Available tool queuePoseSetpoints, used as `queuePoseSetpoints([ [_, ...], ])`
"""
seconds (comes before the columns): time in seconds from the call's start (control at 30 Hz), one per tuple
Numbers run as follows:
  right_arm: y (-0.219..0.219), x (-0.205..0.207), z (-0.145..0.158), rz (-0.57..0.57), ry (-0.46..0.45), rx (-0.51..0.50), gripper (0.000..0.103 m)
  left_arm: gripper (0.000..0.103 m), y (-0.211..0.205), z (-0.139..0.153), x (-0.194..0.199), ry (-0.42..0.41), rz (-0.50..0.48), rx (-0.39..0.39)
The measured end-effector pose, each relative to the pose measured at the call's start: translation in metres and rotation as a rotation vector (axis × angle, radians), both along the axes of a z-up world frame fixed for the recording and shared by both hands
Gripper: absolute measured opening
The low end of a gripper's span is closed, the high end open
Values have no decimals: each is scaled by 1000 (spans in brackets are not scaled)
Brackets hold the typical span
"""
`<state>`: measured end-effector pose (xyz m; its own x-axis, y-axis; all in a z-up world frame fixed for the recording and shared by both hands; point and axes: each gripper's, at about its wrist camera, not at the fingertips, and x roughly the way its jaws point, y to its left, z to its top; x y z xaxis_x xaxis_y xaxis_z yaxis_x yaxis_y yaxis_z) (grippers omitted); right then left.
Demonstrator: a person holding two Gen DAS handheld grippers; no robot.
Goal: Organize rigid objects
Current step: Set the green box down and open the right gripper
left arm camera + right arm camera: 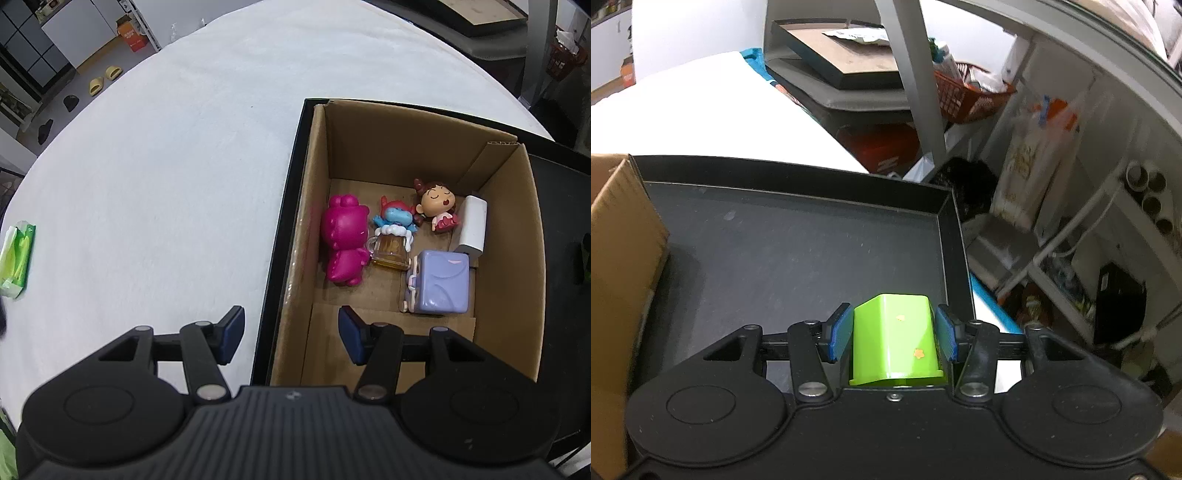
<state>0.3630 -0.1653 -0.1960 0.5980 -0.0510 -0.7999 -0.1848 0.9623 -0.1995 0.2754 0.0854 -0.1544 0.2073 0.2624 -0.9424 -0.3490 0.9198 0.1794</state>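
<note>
A: Cardboard box (509, 258), contents?

B: 5 items on its floor. Pink figure (344, 240) against the box's left wall. Blue figure with a beer mug (392, 240) touching the pink one on its right. Doll with closed eyes (439, 205) toward the box's far end. White block (474, 225) just right of the doll, near the box's right wall. Lilac suitcase toy (441, 282) toward the box's near end, just below the white block.

A: Where does the box stand?

B: Inside a shallow black tray (798, 236), at the tray's left side. Tray rests on a white-covered surface (166, 166).

A: Left claw (291, 334)?

B: Spread wide, holding nothing. It straddles the box's near left wall: 1 blue pad outside the box, 1 inside.

A: Right claw (893, 334)?

B: Pads partly closed around a green block (895, 339) with small orange flower marks. The right pad touches it; a slight gap shows at the left pad, so a firm grip cannot be confirmed. The block sits over the tray's near right corner, well right of the box.

A: Anything else?

B: Green packet (16, 260) on the surface, far left of the box
</note>
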Motion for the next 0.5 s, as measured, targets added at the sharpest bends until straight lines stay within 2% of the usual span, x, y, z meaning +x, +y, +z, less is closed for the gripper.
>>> queuePoseSetpoints([
  [0.17,-11,-6,9,-56,44,88,47,54,6,0,-5,-7,8,-18],
  [0.33,-11,-15,28,-63,10,118,45,55,9,4,-8,-23,15,-44],
  [0.43,-10,-23,36,-63,12,145,38,55,10,6,-9,-33,10,-55],
  [0.47,-10,-25,38,-63,14,153,25,55,10,8,-10,-38,8,-60],
  [0.5,-9,-27,38,-60,21,156,5,54,10,8,-10,-41,6,-63],
])
